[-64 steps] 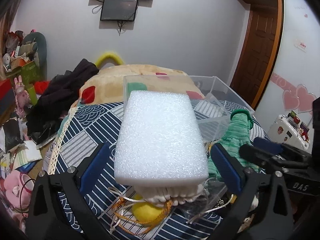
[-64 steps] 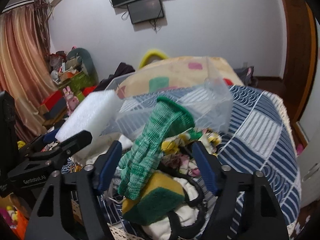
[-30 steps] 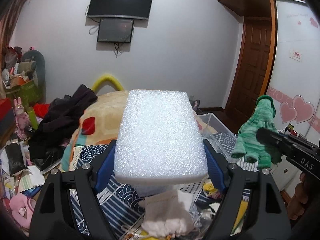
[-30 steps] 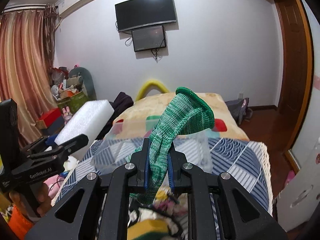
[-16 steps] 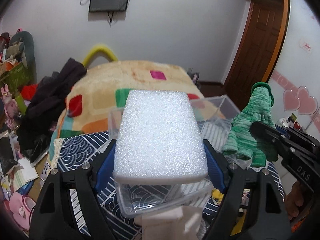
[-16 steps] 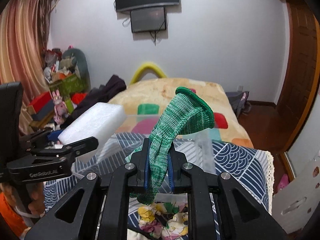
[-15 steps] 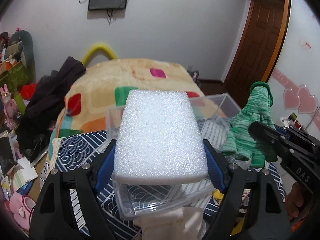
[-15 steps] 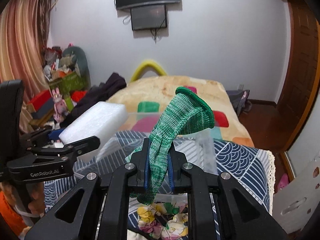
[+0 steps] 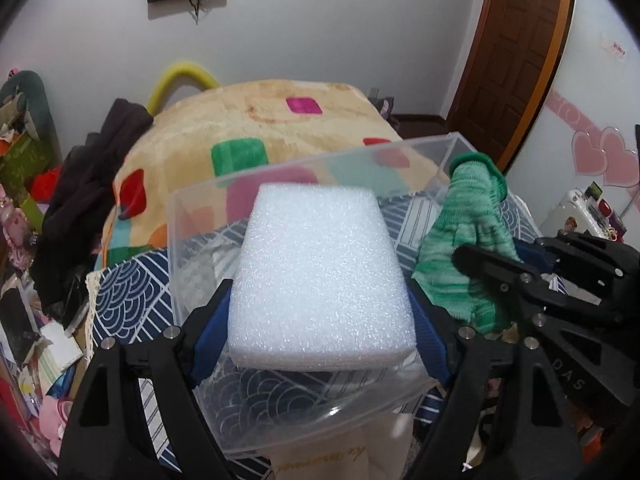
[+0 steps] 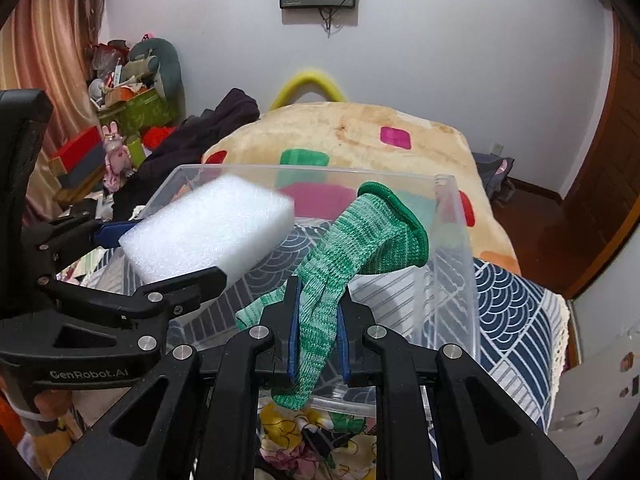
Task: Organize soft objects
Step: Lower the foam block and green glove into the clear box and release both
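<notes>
Foam block [image 9: 320,284], white and light, sits pinched across its width in the left claw [image 9: 320,332], held over the open clear plastic bin [image 9: 184,216] on the bed [image 10: 520,312]. It looks springy and should dent under the pads, so a grip on the two long flanks suits it. Beside it the right claw [image 10: 316,332] is pressed together on a green knit glove [image 10: 360,236] near its fingers, cuff drooping over the bin. Limp and stretchy, the glove is better gripped mid-body. Both probably need only letting go to drop inside.
</notes>
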The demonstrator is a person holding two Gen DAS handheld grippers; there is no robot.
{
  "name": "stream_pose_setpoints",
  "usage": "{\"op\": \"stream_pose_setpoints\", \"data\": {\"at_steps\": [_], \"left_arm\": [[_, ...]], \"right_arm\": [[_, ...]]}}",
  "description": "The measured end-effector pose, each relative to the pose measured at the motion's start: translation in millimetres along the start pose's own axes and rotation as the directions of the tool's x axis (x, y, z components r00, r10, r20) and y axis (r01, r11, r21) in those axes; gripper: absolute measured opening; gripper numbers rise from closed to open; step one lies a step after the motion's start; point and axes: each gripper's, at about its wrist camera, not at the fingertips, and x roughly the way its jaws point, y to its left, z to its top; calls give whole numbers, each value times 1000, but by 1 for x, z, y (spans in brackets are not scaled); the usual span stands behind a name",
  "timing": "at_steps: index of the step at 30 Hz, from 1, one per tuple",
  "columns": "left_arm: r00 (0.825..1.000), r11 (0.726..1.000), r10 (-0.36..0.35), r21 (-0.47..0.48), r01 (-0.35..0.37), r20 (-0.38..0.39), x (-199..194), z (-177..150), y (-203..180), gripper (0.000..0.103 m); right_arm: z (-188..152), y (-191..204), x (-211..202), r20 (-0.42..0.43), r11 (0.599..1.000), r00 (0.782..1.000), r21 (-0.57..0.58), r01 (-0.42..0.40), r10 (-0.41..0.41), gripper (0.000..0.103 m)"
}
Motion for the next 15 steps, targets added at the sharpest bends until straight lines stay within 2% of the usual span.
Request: {"op": "stream_pose_setpoints", "data": {"at_steps": [2, 3, 4, 7, 10, 13, 15], "left_arm": [[1000, 1000, -14, -6, 14, -17, 1, 1, 2, 82], [999, 1000, -22, -12, 21, -24, 1, 1, 3, 82], [999, 1000, -26, -18, 25, -28, 0, 1, 5, 82], [1000, 1000, -22, -23, 22, -13, -7, 0, 7, 82], [1000, 1000, -21, -6, 21, 16, -20, -2, 6, 83], [998, 1000, -22, 10, 21, 59, -38, -5, 3, 89], [995, 1000, -20, 10, 19, 97, -53, -7, 3, 94]], "right_arm": [[0, 1, -2, 0, 1000, 1000, -12, 5, -5, 18], [0, 2, -3, 0, 1000, 1000, -18, 7, -7, 26], [0, 2, -5, 4, 1000, 1000, -19, 6, -6, 28], [-3, 3, -15, 30, 999, 1000, -31, 11, -10, 35], [-3, 4, -25, 62, 999, 998, -37, 13, -11, 37], [-2, 4, -38, 100, 999, 995, -35, 13, -9, 41], [-2, 3, -49, 133, 1000, 991, -28, 10, -6, 47]]}}
